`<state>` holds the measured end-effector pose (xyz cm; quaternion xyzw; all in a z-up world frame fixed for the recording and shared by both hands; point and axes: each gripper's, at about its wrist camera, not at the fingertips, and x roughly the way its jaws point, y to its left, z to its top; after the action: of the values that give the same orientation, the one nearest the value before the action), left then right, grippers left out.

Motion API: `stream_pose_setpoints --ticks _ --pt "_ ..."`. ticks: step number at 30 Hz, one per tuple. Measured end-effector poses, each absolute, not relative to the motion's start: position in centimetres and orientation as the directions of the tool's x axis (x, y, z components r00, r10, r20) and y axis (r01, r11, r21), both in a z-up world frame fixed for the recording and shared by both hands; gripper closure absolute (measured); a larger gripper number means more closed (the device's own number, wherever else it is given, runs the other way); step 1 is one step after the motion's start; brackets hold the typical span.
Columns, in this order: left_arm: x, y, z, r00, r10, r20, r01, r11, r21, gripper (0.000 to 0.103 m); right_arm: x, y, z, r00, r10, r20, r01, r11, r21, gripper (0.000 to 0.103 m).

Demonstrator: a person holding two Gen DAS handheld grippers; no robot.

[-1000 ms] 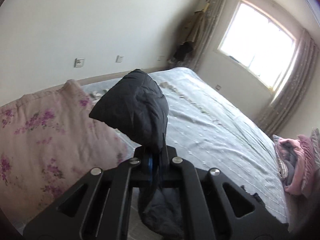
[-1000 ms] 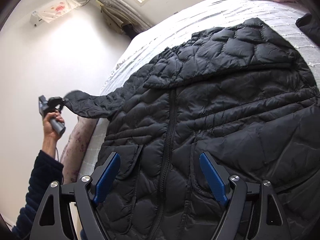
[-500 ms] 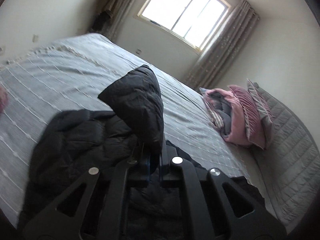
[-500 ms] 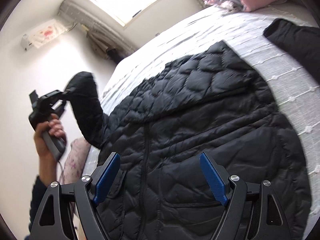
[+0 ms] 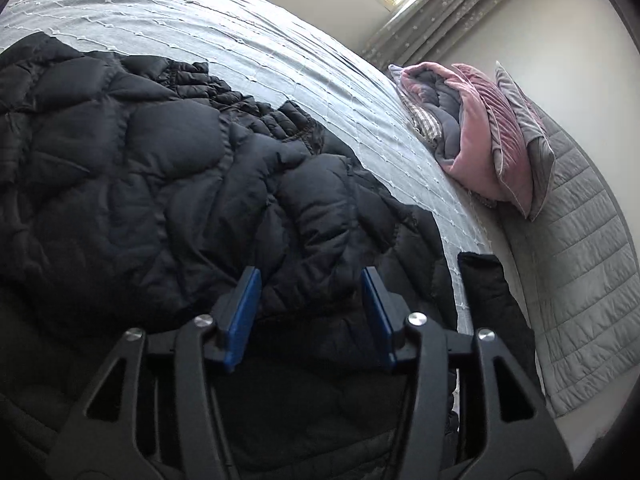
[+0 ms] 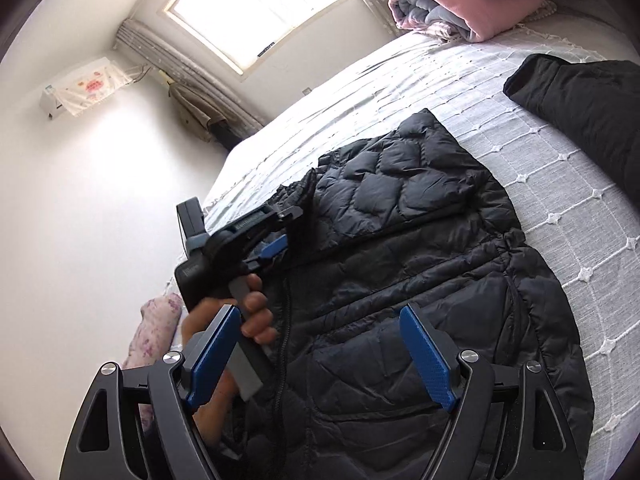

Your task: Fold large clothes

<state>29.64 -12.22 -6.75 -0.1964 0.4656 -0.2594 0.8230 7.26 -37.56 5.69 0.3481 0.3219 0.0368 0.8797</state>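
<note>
A black quilted down jacket point(image 6: 420, 264) lies front-up on a bed covered with a pale grey bedspread with raised white stitching point(image 6: 560, 208). The zip runs along the centre of the jacket, and the hood lies flat above the collar, toward the window side of the bed. One sleeve point(image 5: 168, 168) is folded across the jacket body; in the left wrist view it lies as a puffy band over the chest panels.

The left gripper point(image 5: 308, 300) hangs just above the folded sleeve. Its jaws are opening, and the blue pads point(image 5: 244, 312) stand apart on either side of the fabric without pressing on it. In the right wrist view the left gripper is at the collar side of the jacket, its handle held in a bare hand point(image 6: 240, 320).

The right gripper point(image 6: 316, 352) is above the lower half of the jacket with its jaws spread wide and nothing between them; the jacket surface lies below the blue pads.

A second dark garment point(image 6: 580, 104) lies on the bedspread, apart from the jacket. A folded pink and grey quilt point(image 5: 448, 120) and a pink pillow point(image 5: 504, 132) are stacked at the far end of the bed. A floral pink blanket point(image 6: 156, 320) is at the bed's edge near the white wall.
</note>
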Motion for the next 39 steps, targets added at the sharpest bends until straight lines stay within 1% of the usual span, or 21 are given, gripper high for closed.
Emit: stream_pose_setpoints --ticks 2,5,8,9,11,13,14,17,18,20,22,25,27,30,34,35,37,38,39 --pt "29.6 -12.9 -6.7 0.414 -0.613 -0.673 0.241 0.787 -0.569 0.051 7.3 -37.5 5.7 0.79 0.286 -0.543 0.16 0.759 0.632 0.02" --pt "29.7 -13.6 -6.9 0.398 -0.617 -0.679 0.215 0.782 -0.585 0.043 7.3 -37.3 5.6 0.784 0.271 -0.558 0.17 0.772 0.613 0.02" --pt "28.8 -13.3 -6.3 0.39 -0.622 -0.679 0.198 0.776 -0.598 0.042 7.3 -37.8 5.6 0.784 0.231 -0.577 0.188 0.796 0.575 0.02" --pt "28.0 -13.1 -5.6 0.397 -0.605 -0.69 0.214 0.793 -0.571 0.04 7.2 -38.2 5.6 0.784 0.189 -0.591 0.217 0.808 0.548 0.02" --pt "26.3 -12.3 -4.0 0.441 -0.533 -0.722 0.246 0.846 -0.474 0.037 7.1 -38.7 5.6 0.782 0.135 -0.609 0.258 0.818 0.513 0.02" --pt "23.9 -10.5 -2.0 0.493 -0.466 -0.735 0.272 0.885 -0.378 0.03 7.2 -38.9 5.5 0.777 0.12 -0.618 0.27 0.824 0.499 0.02" --pt "23.1 -9.5 -1.5 0.505 -0.454 -0.735 0.273 0.891 -0.363 0.025 7.2 -39.0 5.5 0.776 0.121 -0.619 0.269 0.825 0.498 0.02" --pt "19.9 -4.6 0.8 0.557 -0.425 -0.713 0.25 0.905 -0.344 0.018 7.1 -38.7 5.8 0.782 0.114 -0.613 0.256 0.838 0.481 0.02" --pt "18.7 -2.3 1.5 0.575 -0.393 -0.717 0.227 0.919 -0.321 0.013 7.1 -38.6 5.9 0.782 0.099 -0.615 0.257 0.848 0.464 0.019" --pt "17.5 0.7 1.9 0.591 -0.339 -0.732 0.189 0.94 -0.283 0.006 7.1 -38.4 6.1 0.778 0.06 -0.625 0.271 0.866 0.421 0.019" --pt "16.1 4.8 2.3 0.611 -0.25 -0.751 0.109 0.966 -0.233 0.006 7.4 -38.2 6.0 0.77 0.028 -0.638 0.286 0.878 0.384 0.018" --pt "13.2 11.1 2.1 0.648 -0.18 -0.74 -0.011 0.969 -0.245 0.006 7.5 -38.1 5.8 0.757 0.012 -0.654 0.298 0.884 0.36 0.018" --pt "11.8 13.8 1.1 0.648 -0.17 -0.743 -0.041 0.966 -0.257 0.004 7.3 -38.2 5.9 0.756 0.011 -0.655 0.295 0.887 0.356 0.018" --pt "10.5 16.8 -1.5 0.616 -0.132 -0.777 -0.095 0.966 -0.239 0.004 7.0 -38.0 6.3 0.756 -0.034 -0.654 0.305 0.902 0.305 0.018" --pt "8.3 19.5 -4.2 0.593 -0.141 -0.793 -0.109 0.962 -0.252 0.004 6.5 -38.5 6.0 0.737 -0.096 -0.669 0.329 0.915 0.232 0.017" --pt "7.8 20.0 -4.7 0.597 -0.139 -0.79 -0.109 0.962 -0.252 0.004 6.1 -39.1 5.6 0.721 -0.091 -0.687 0.346 0.906 0.243 0.017" --pt "6.6 21.1 -5.9 0.619 -0.138 -0.773 -0.109 0.96 -0.259 0.004 4.3 -40.3 4.6 0.717 -0.04 -0.696 0.368 0.87 0.329 0.017" --pt "6.2 21.6 -6.6 0.617 -0.14 -0.775 -0.122 0.955 -0.27 0.007 3.1 -40.6 4.0 0.72 -0.006 -0.694 0.365 0.853 0.372 0.017" --pt "6.1 21.8 -6.6 0.606 -0.15 -0.781 -0.129 0.95 -0.283 0.02 2.0 -40.7 3.2 0.72 0.026 -0.693 0.36 0.84 0.405 0.017"
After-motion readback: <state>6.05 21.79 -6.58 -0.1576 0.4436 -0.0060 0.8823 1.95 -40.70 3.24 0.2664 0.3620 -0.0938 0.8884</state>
